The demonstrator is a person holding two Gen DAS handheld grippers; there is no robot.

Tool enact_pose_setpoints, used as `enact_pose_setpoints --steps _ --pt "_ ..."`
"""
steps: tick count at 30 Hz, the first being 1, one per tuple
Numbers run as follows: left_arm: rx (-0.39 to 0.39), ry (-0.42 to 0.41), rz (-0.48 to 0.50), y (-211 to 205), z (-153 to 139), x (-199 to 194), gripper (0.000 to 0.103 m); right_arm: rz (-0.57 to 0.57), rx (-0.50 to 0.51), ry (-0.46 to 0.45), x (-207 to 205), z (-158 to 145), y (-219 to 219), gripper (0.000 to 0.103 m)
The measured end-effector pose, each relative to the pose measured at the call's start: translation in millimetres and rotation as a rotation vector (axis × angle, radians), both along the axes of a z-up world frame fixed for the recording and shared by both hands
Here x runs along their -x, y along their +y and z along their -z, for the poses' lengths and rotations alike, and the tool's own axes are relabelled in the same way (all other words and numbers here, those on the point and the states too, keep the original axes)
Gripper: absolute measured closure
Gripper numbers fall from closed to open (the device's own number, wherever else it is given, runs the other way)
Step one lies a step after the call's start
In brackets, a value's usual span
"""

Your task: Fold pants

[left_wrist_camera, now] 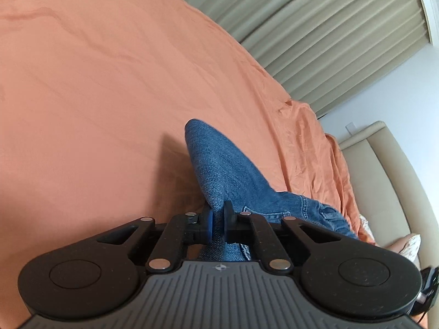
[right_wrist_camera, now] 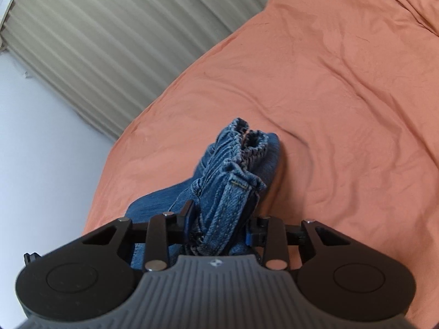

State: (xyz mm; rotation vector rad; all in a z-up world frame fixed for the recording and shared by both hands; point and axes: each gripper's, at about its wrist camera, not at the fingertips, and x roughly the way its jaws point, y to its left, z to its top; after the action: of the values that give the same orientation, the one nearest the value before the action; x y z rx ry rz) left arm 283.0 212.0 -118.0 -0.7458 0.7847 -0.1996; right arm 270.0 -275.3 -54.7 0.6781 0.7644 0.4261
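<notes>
Blue denim pants (left_wrist_camera: 227, 170) hang over an orange bed sheet (left_wrist_camera: 96, 96). My left gripper (left_wrist_camera: 218, 219) is shut on a fold of smooth denim, which runs up and away from the jaws; a seamed, bunched part shows to the right (left_wrist_camera: 315, 211). In the right wrist view my right gripper (right_wrist_camera: 219, 227) is shut on a thick bunch of the pants (right_wrist_camera: 236, 170), with the gathered waistband and a belt loop sticking out past the fingers. The pants are lifted off the sheet (right_wrist_camera: 329, 96) in both views.
Pleated beige curtains (left_wrist_camera: 329, 35) (right_wrist_camera: 96, 41) hang behind the bed. A cream padded headboard (left_wrist_camera: 384, 178) and a white wall (right_wrist_camera: 41, 137) border the bed. A patterned pillow corner (left_wrist_camera: 408, 244) shows by the headboard.
</notes>
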Motion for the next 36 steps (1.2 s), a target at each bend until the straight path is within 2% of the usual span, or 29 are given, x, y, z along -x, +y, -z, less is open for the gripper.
enact_pose_setpoints --steps 5,11,16,21,24,27,32,34,36 --pt "0.018 -0.042 -0.057 22 -26 22 0.097 -0.048 -0.034 -0.024 3 -17 27 0.073" --pt "-0.079 -0.061 -0.092 62 -50 34 0.097 -0.120 -0.101 -0.059 -2 -28 76 0.073" --pt "-0.170 -0.066 -0.108 105 -65 30 0.097 -0.177 -0.136 -0.084 -14 -31 130 0.073" --pt "-0.244 -0.064 -0.129 145 -72 14 0.097 -0.208 -0.195 -0.052 -38 -19 180 0.073" --pt "-0.256 -0.056 -0.137 165 -65 5 0.097 -0.221 -0.194 -0.055 -46 -11 203 0.073" --pt "-0.234 -0.019 -0.142 181 -41 0 0.097 -0.226 -0.209 -0.060 -41 6 214 0.073" --pt "-0.185 0.062 -0.172 206 9 2 0.096 -0.203 -0.189 0.037 -22 54 214 0.073" --pt "-0.163 0.072 -0.180 211 21 0 0.094 -0.170 -0.179 0.081 -18 70 210 0.071" --pt "-0.170 0.095 -0.188 214 32 -1 0.092 -0.142 -0.174 0.119 -19 82 210 0.061"
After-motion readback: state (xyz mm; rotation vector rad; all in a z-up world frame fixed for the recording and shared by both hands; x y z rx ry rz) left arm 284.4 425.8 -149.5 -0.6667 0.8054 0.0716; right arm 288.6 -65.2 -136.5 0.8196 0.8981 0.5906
